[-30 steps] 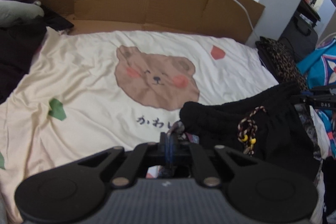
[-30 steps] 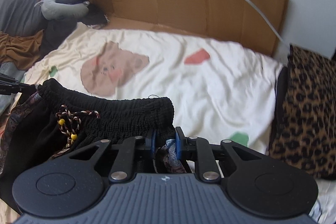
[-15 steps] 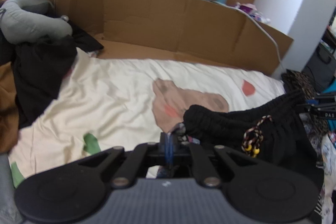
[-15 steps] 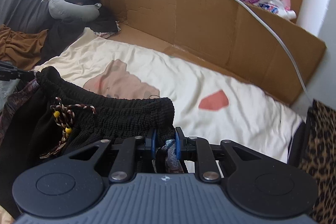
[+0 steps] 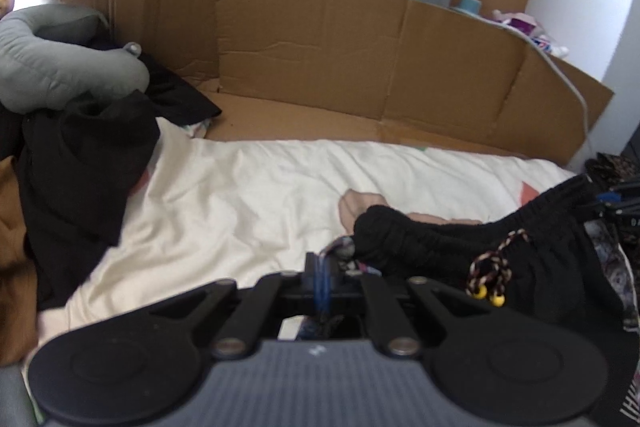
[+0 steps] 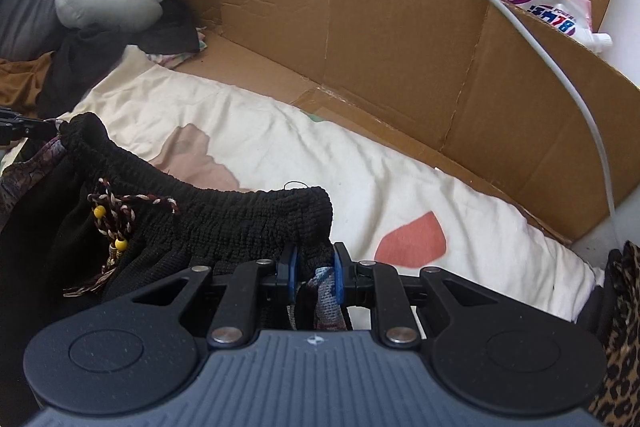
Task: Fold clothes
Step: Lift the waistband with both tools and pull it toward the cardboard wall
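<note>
- Left wrist view: your left claw [image 5: 322, 277] is pinched tight on one end of the black shorts' [image 5: 532, 267] waistband, the blue pads together with cloth between them.
- Since a second ago the bear print on the cream sheet [image 5: 248, 203] has slid from dead centre to about 3 o'clock and is now mostly covered by the shorts, while the black clothes pile [image 5: 80, 163] and grey neck pillow [image 5: 52, 63] have come in at 9 to 10 o'clock. You have carried the shorts sideways over the bed, towards that pile.
- The waistband runs from the claw out to 3 o'clock, where the other claw's tip shows at the frame edge; the beaded drawstring [image 5: 494, 275] hangs at its middle.
- Right wrist view: your right claw [image 6: 314, 271] is clamped on the opposite waistband end, the pads held a little apart by bunched cloth.
- Here the cardboard wall [image 6: 360, 39] now fills 12 to 2 o'clock, and the leopard-print fabric [image 6: 620, 339] has shrunk to 4 o'clock.
- The long axis is the waistband, stretched claw to claw towards 9 o'clock; the legs hang below, out of sight. I judge the shorts lifted, not yet laid flat for folding.
</note>
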Tool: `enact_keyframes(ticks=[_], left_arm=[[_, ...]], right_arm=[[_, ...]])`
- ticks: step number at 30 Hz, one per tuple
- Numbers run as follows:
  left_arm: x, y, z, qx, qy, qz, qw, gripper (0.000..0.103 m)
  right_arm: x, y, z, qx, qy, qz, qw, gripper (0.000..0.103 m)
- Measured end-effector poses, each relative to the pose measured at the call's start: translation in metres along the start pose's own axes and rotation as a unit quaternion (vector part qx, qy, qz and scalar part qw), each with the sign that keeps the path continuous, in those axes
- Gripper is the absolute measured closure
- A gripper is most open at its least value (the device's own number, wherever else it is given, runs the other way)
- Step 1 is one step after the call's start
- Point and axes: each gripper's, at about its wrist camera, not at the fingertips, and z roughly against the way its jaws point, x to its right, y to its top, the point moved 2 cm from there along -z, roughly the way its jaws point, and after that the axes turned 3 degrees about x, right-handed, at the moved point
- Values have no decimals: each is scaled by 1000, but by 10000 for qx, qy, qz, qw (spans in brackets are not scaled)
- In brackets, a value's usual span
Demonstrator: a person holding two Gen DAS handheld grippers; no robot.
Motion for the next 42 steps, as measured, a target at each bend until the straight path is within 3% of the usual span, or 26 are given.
enact_keyframes(ticks=[23,35,37,39,40,42], left_arm=[[-34,42,-89,-162,394,66,9991,101],[-42,61,-105,-35,452,6,9990,101],[-42,63,-115,-164,451,8,9988,101],[-44,58,-136,-680,404,138,9968,100],[-42,53,-146,-936,502,106,9943,95],[-37,45,-155,-1171,806,-108,9898,88]], right_arm=[[9,68,-98,-245,-136,322,9991,86],[11,86,-115,-97,-249,259,9993,86],[9,88,-120,-98,-362,227,9990,86],[8,87,-127,-165,-497,166,9985,84],[8,84,-133,-274,-561,91,9980,71],[14,78,-138,-423,-550,-152,9975,66]])
